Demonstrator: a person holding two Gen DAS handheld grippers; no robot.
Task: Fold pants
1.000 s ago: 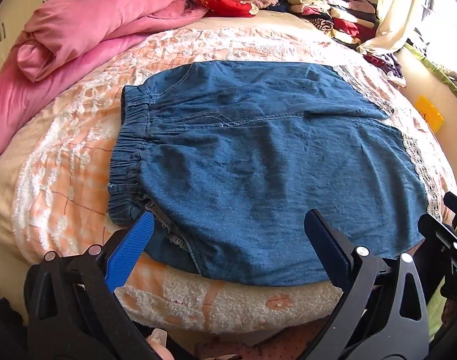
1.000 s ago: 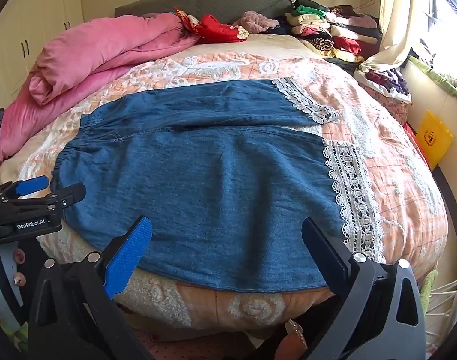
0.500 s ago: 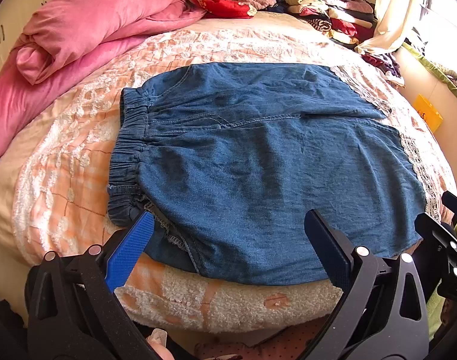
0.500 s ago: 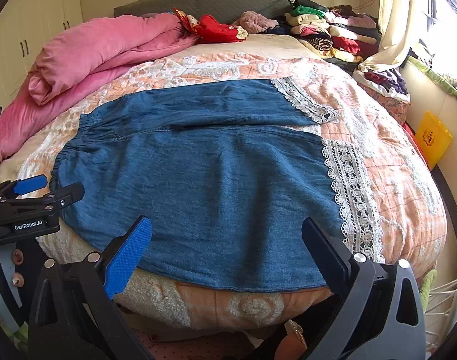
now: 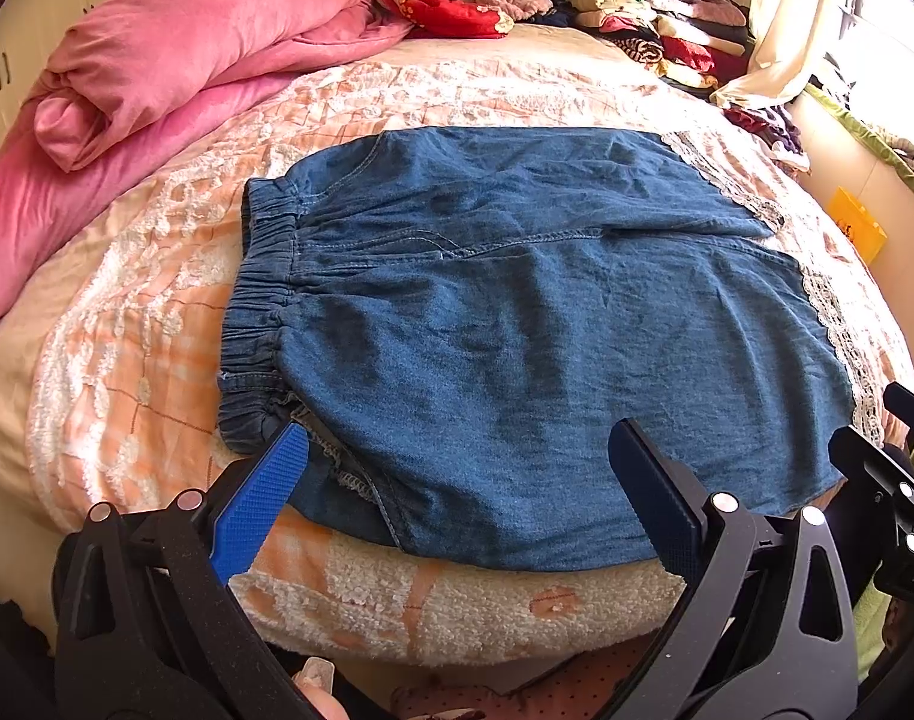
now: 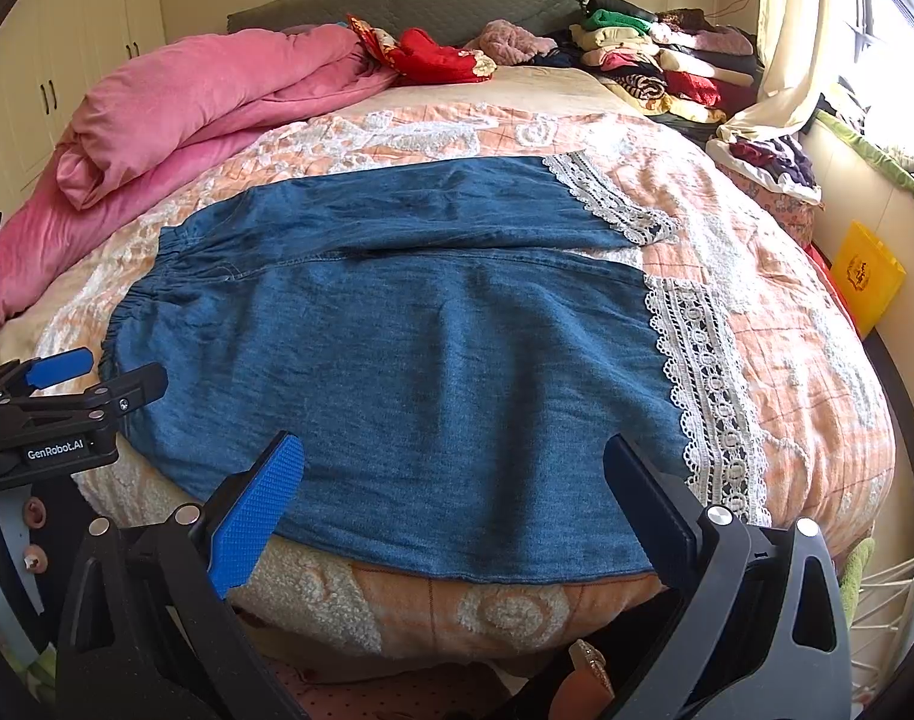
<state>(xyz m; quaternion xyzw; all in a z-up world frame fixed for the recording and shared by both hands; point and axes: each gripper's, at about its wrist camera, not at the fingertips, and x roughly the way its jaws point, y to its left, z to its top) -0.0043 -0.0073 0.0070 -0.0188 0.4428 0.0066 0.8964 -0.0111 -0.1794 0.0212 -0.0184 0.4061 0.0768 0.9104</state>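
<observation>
Bedspread (image 5: 157, 276) under flat pants (image 5: 517, 324), just beyond both spread, empty claws (image 5: 457, 480) (image 6: 451, 480).

A pink duvet (image 6: 205, 102) lies beside stacked clothes (image 6: 655, 66) on the bed (image 6: 787, 324).

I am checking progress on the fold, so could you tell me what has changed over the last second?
Almost nothing. The left gripper and right gripper are open, short of the near edge, holding nothing. The pants lie spread flat on the bed as before.
</observation>
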